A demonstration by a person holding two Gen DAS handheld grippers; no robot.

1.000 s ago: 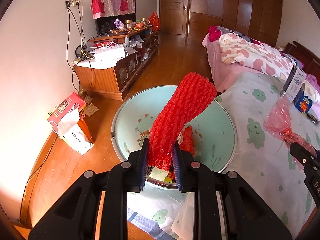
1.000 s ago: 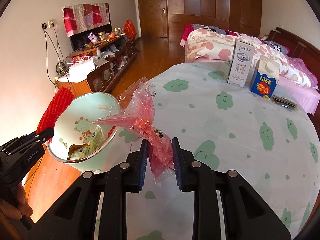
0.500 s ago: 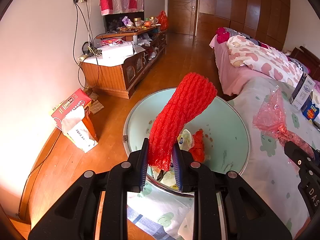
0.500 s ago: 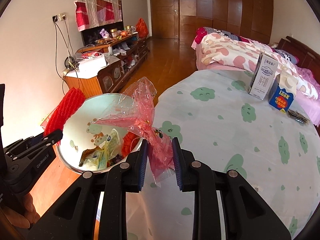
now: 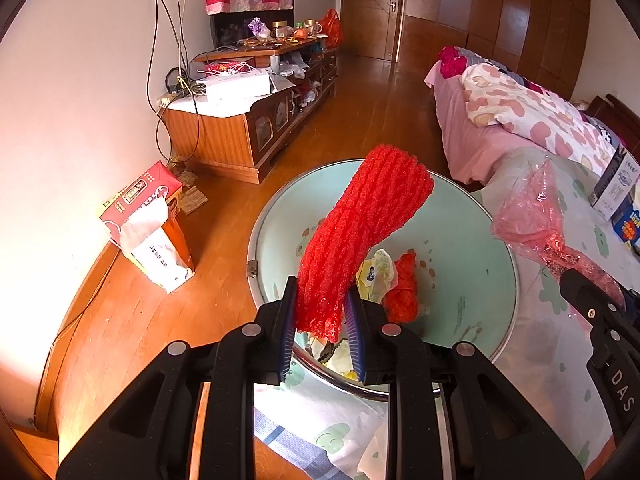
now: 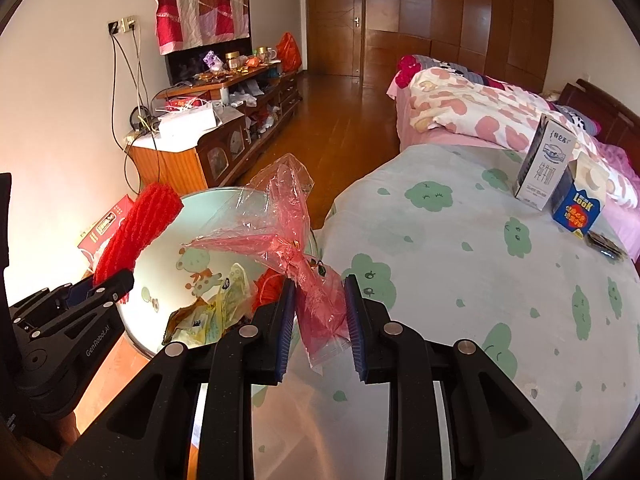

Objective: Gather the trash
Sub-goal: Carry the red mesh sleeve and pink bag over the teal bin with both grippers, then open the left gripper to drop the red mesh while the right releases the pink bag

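Observation:
My left gripper [image 5: 320, 316] is shut on a red foam net sleeve [image 5: 364, 236] and holds it above a pale green basin [image 5: 472, 240] that holds crumpled wrappers and red scraps. The sleeve [image 6: 136, 232] and basin [image 6: 188, 248] also show in the right wrist view. My right gripper [image 6: 320, 312] is shut on a pink clear plastic bag [image 6: 280, 224], held over the basin's right rim beside the table edge. The bag [image 5: 536, 216] shows at the right of the left wrist view.
The table has a cloth [image 6: 460, 248] with green cloud prints; a milk carton [image 6: 544, 164] and a blue box [image 6: 580, 208] stand at its far right. A red tissue box [image 5: 148, 224] lies on the wooden floor. A TV cabinet [image 5: 240, 120] and a bed [image 6: 480, 112] stand behind.
Both grippers have moved left toward the basin. The basin now lies more fully under the red sleeve, and the pink bag hangs over its rim. Both grips are unchanged.

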